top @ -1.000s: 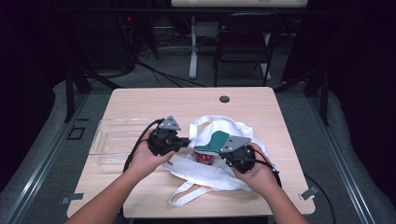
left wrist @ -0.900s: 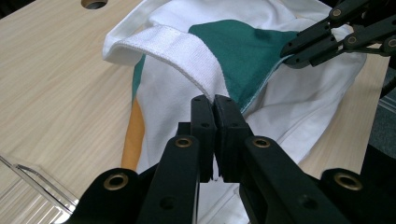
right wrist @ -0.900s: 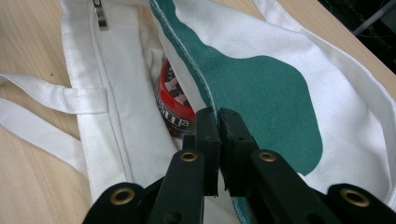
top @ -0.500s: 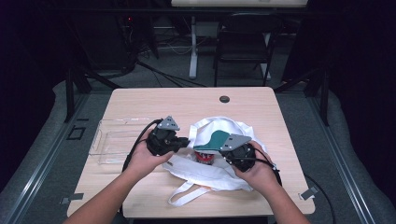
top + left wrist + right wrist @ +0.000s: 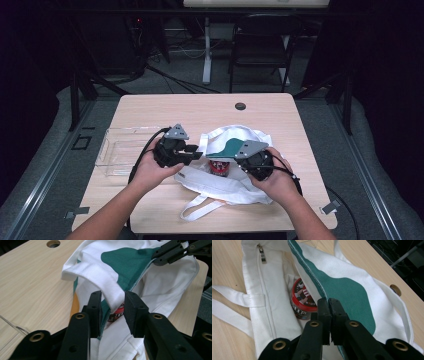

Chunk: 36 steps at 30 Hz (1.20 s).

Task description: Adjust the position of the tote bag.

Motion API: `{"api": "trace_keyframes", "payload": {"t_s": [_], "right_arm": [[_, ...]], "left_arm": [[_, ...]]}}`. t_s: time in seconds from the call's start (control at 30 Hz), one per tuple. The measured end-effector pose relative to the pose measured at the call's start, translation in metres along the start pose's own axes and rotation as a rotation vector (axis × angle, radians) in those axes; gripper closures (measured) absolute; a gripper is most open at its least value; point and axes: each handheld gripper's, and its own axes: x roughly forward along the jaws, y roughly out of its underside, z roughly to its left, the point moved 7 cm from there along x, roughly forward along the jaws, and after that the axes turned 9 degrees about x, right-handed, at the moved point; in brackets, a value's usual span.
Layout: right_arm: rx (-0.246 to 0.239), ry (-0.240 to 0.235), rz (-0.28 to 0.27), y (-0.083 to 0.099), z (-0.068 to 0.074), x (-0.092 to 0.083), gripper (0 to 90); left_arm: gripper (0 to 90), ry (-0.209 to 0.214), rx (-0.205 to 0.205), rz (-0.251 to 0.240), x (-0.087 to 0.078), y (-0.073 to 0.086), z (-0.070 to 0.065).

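jaws of your right gripper are pressed together on the green-and-white edge of the tote bag and lift it. your left gripper has just been opening its jaws; the white hem is between them, but the pads do not press it. i judge the red candy tub is already inside the bag mouth, on the table. what remains, i think, is to let go and close the bag. a clear tray is near your left hand.
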Motion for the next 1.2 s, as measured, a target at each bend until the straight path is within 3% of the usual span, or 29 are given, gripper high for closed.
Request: {"api": "trace_keyframes", "payload": {"t_s": [0.4,0.77,1.2], "right_arm": [[0.006,0.018,-0.008,-0.009,-0.006,-0.001,88.5],[0.01,0.029,-0.02,-0.018,-0.01,-0.001,88.6],[0.03,0.042,-0.031,-0.028,-0.013,0.0,88.6]], "left_arm": [[58.5,-0.023,0.026,-0.008,-0.008,-0.003,0.001],[52.6,-0.018,0.063,0.008,0.002,-0.014,-0.003],[52.8,-0.015,0.081,0.025,0.015,-0.022,-0.003]]}}
